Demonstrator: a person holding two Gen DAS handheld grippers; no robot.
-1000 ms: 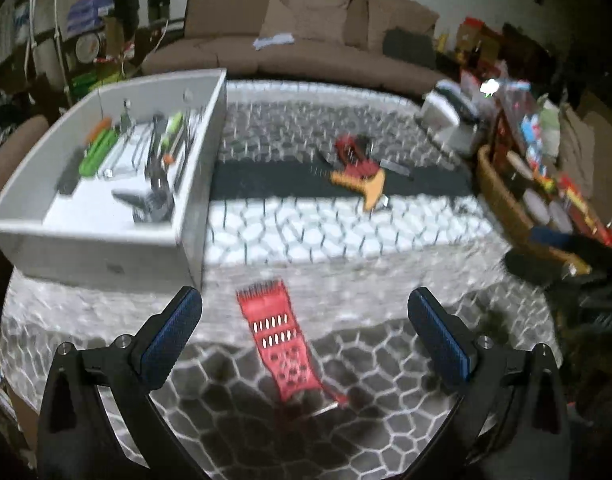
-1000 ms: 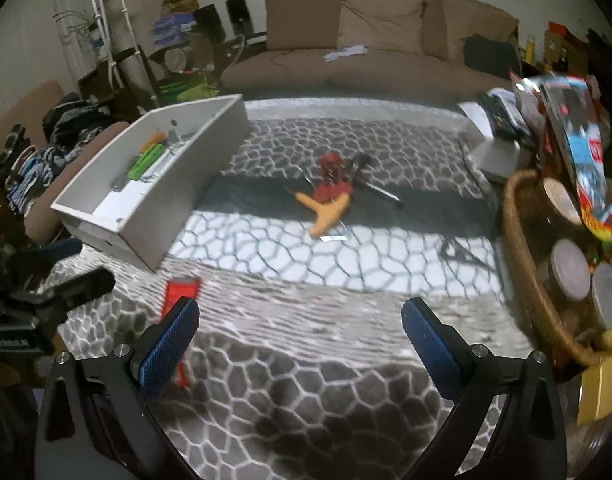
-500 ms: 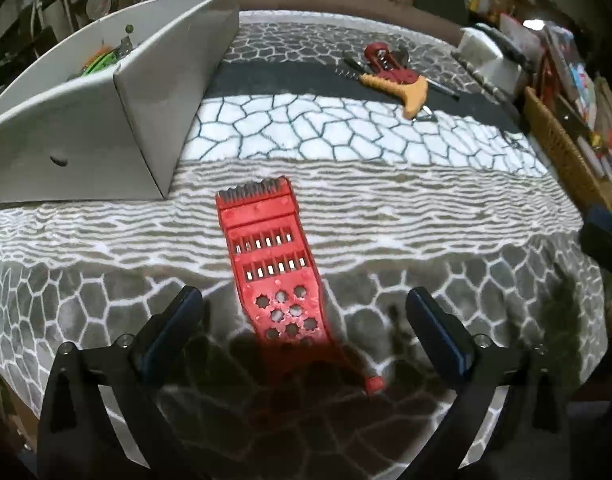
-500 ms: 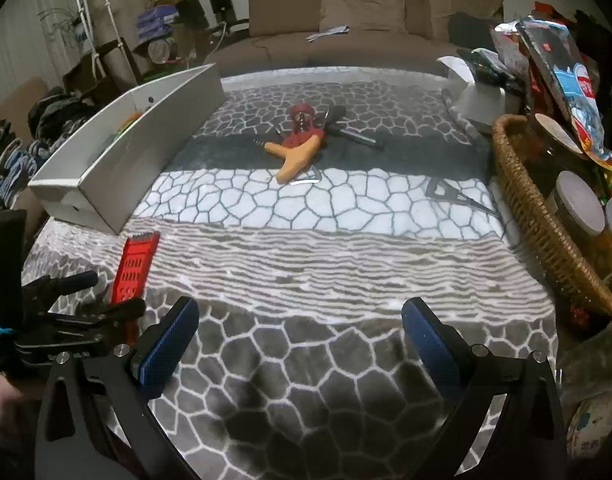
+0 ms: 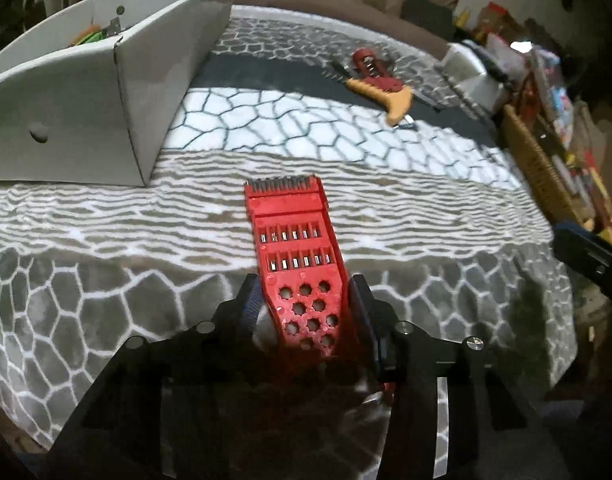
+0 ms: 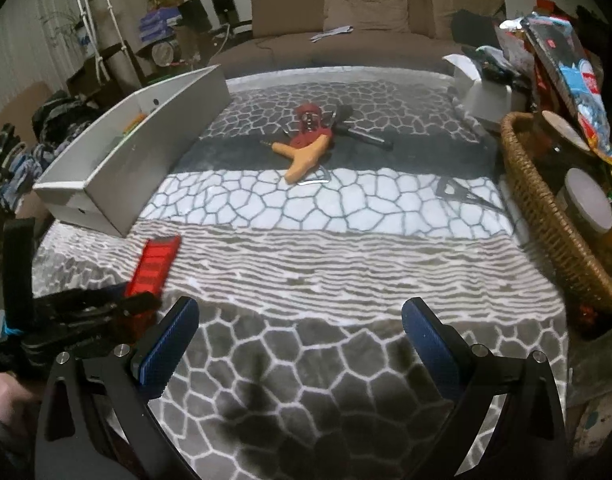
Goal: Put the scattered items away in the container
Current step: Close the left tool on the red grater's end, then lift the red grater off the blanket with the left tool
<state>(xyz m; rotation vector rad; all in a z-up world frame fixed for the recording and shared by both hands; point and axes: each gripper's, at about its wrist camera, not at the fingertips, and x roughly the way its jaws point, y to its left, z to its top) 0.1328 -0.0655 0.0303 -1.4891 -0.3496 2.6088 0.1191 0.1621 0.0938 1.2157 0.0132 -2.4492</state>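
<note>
Left gripper (image 5: 306,300): its two blue-padded fingers are closed against the long edges of a red bit holder (image 5: 295,256), clamping its near, perforated end. The holder lies flat on the patterned blanket (image 5: 386,220) with its far end, lined with metal bits, pointing away from the camera. Two rows of small metal bits sit in slots across its middle. Seen from the right wrist, the left gripper (image 6: 117,304) meets the bit holder (image 6: 153,266) at the table's near left edge; whether the holder is lifted off the blanket cannot be told.

Right gripper (image 6: 299,328): fingers spread wide apart, nothing between them, hovering over the near grey part of the blanket (image 6: 346,240).

Container: a white open-topped box (image 5: 85,92) stands on the blanket to the left of the bit holder and beyond it, near but not touching. Green and orange items show inside it at the far end; details are too small to tell.

Remaining scattered items: an orange-handled tool (image 6: 306,156) lies touching a red tool (image 6: 310,120) and a dark-handled tool (image 6: 358,128) in a cluster mid-blanket, well apart from the box (image 6: 145,152).

Surroundings: a wicker basket (image 6: 546,208) with jars at the right edge; a brown sofa (image 6: 366,20) behind the table.
</note>
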